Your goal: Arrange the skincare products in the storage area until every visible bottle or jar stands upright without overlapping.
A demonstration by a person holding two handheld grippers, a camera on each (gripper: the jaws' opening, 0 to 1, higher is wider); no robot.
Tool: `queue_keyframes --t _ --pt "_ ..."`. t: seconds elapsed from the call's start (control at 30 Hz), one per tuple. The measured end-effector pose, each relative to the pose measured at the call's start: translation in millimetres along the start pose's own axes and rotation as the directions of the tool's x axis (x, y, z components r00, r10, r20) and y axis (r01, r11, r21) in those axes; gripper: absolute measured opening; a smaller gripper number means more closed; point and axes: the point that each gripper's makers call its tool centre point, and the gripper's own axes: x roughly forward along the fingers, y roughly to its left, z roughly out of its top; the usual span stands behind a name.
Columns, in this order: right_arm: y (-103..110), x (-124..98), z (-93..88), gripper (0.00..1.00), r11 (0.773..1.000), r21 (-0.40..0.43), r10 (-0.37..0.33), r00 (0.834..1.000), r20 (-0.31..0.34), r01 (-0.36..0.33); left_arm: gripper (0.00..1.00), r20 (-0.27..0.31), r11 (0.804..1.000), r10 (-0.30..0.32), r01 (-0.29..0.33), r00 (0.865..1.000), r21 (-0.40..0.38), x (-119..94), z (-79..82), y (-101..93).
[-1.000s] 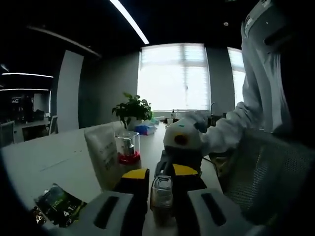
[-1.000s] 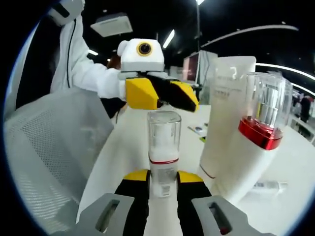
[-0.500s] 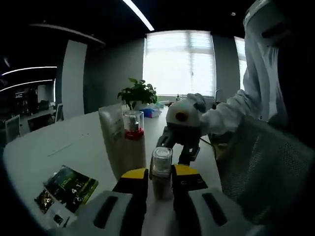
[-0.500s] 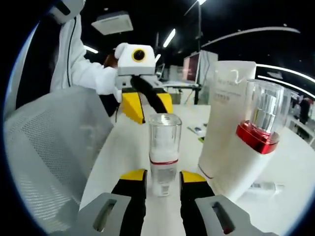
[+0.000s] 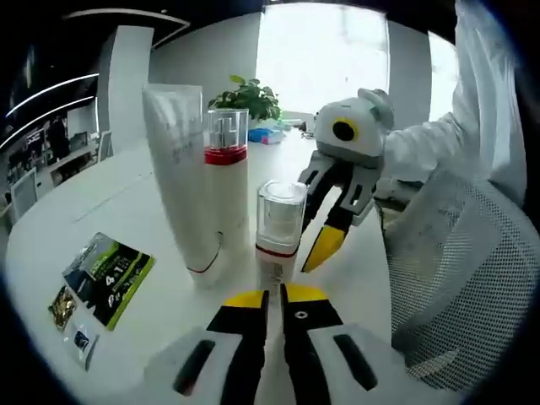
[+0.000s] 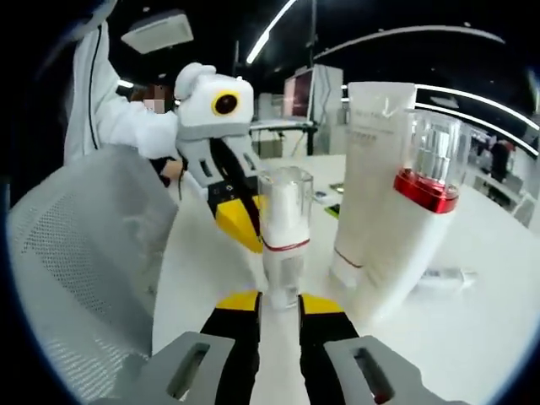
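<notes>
The small bottle (image 5: 279,240) stands upright on the table (image 5: 118,211) straight ahead of the left claw (image 5: 272,298), just past its tips, long axis vertical, with the tall tube (image 5: 179,169) and the red-collared bottle (image 5: 228,190) just to its left, close but seemingly not overlapping. The left claw's jaws are nearly together and hold nothing; the right claw (image 6: 278,304) has its jaws slightly apart, also empty, with the bottle (image 6: 284,232) dead ahead between the jaw lines and just beyond the tips. Both claws face it from opposite sides and look about equally near, so either could steady it with a straight push forward, though it seems already set.
</notes>
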Motion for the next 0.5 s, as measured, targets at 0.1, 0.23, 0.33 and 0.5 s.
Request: queue_keyframes --t 0.1,0.23,0.33,0.5 --pt "-2 1 1.8 0.01 1.000 0.003 -0.024 1.000 -0.001 0.024 0.01 -0.023 1.000 -0.007 0.007 1.000 0.003 3 -2.6 -5.4" --pt "-2 5 2.9 0.01 1.000 0.015 -0.022 1.000 -0.004 0.022 0.01 -0.044 0.999 -0.009 0.010 0.999 0.033 7 -4.2 -11.2" --pt "-3 7 2.1 0.01 1.000 0.009 -0.028 1.000 -0.012 0.028 0.00 -0.047 1.000 -0.002 0.004 0.999 0.027 11 -2.8 -10.4" --pt "-7 9 0.3 0.00 0.999 0.008 -0.036 0.999 -0.017 0.036 0.00 -0.041 0.999 0.018 -0.016 0.999 0.033 12 -0.2 -2.7"
